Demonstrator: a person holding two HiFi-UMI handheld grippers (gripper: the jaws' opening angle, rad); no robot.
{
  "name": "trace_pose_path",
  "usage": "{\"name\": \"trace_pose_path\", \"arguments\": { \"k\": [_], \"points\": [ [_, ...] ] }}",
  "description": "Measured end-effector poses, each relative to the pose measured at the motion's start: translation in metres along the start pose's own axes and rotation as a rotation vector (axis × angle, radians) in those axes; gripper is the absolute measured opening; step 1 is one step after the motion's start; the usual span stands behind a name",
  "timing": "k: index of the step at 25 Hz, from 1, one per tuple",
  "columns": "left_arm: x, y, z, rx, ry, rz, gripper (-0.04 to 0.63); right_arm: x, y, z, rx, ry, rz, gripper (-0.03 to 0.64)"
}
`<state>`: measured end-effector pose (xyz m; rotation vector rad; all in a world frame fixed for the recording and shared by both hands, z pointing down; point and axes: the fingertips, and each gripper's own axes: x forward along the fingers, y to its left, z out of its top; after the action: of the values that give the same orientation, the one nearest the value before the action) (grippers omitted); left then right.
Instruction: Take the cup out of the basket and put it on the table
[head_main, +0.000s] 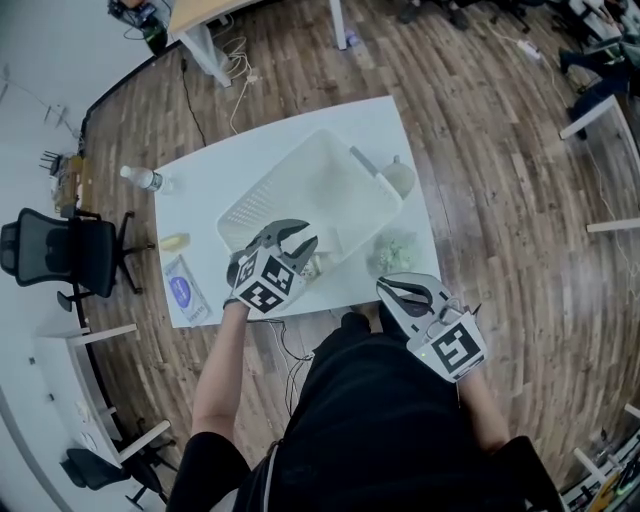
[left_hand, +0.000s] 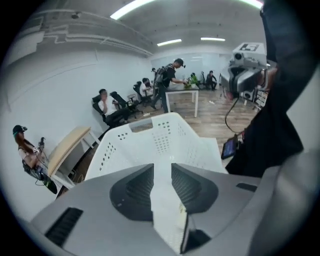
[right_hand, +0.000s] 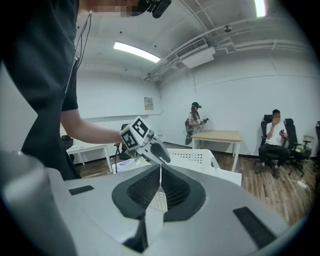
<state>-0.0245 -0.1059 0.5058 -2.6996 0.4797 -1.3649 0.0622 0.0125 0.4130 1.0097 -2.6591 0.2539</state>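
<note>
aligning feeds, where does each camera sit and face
Head view: on the head, steeply down at basket, left gripper, right gripper, left forearm.
Left gripper view: on that gripper, past its parted jaws into the basket.
Right gripper view: on that gripper, past closed jaws at the left forearm.
All three share the basket.

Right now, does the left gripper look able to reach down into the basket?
Probably yes. The left gripper sits at the near rim of the basket, fingers slightly apart and aimed into its open top, with nothing covering it. The right gripper is off to the side, clear of the path.
</note>
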Motion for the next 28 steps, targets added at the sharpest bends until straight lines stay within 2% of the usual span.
{"name": "trace_pose_path", "arguments": {
  "k": [6,8,12,15,18,22,25,28],
  "points": [
    [0.058,-0.007,-0.053,0.125,0.237,-0.166,0.159,-0.011,-0.013,0.0,0.036,-0.03,-0.023,0.025],
    [0.074,-0.017,-0.065,0.165,0.291,-0.214,0.181,-0.015,-0.021,-0.004,0.052,-0.027,-0.046,0.025],
    [0.104,-0.032,-0.087,0.236,0.389,-0.288,0.268,-0.023,-0.038,-0.011,0.077,-0.016,-0.097,0.025],
    [0.119,-0.039,-0.1,0.264,0.426,-0.325,0.338,-0.027,-0.049,-0.014,0.111,-0.018,-0.132,0.025],
    [0.129,-0.042,-0.111,0.256,0.444,-0.347,0.365,-0.03,-0.054,-0.018,0.135,-0.012,-0.158,0.025],
    [0.142,-0.041,-0.12,0.189,0.451,-0.355,0.367,-0.033,-0.059,-0.022,0.148,0.003,-0.182,0.025],
    [0.144,-0.031,-0.117,0.143,0.451,-0.33,0.367,-0.035,-0.063,-0.022,0.15,0.007,-0.186,0.025],
    [0.138,-0.017,-0.108,0.097,0.42,-0.267,0.367,-0.033,-0.061,-0.023,0.143,0.024,-0.178,0.025]
  ]
}}
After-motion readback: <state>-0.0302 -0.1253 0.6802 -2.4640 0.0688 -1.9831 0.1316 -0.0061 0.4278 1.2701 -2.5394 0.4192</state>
